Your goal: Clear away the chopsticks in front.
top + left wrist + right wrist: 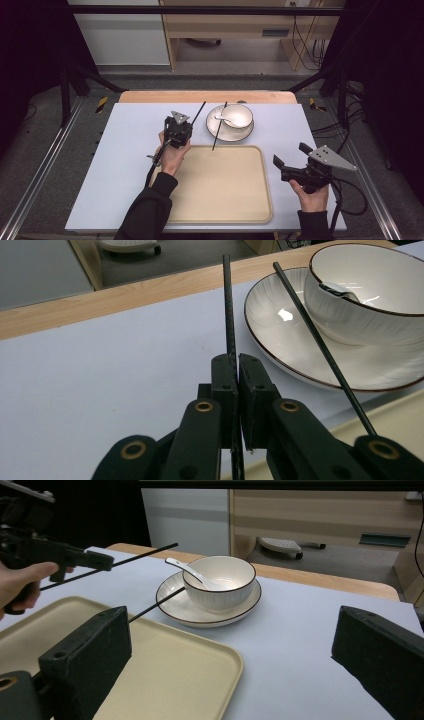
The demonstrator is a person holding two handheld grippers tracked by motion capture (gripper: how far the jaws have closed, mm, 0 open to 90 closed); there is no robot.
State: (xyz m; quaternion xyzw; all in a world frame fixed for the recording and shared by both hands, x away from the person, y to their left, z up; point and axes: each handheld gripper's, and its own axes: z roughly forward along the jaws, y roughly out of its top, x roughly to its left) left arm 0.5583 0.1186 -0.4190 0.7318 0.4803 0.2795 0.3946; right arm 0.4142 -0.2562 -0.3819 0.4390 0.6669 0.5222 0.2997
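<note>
A dim room with a wooden desk and cables at the back surrounds a bench point(125, 165) covered by a pale sheet. A beige tray point(235, 200) lies in the lower middle of the high view, and just above it a white bowl point(235, 116) stands on a saucer point(231, 134), with a white spoon point(220, 118) lying in the bowl.

The left gripper point(177, 131), left of centre in the high view, has its jaws pressed together on a thin black chopstick point(229, 305). In the left gripper view the stick runs straight up from between the pads, clear of the bench and beside the saucer without touching it. A second chopstick point(219, 127) leans across the saucer's rim beside the bowl, its lower tip reaching over the tray's top edge.

The right gripper point(295, 167) hangs at the lower right of the high view, beside the tray. Its jaws stand wide apart with nothing between them.

To my eye, the job is about clearing or laying out the tableware, and it is at an early stage. One chopstick is lifted but not yet put down anywhere, and the tray is bare. The other chopstick, bowl, saucer and spoon look untouched. Where the held stick is meant to go I cannot tell.
</note>
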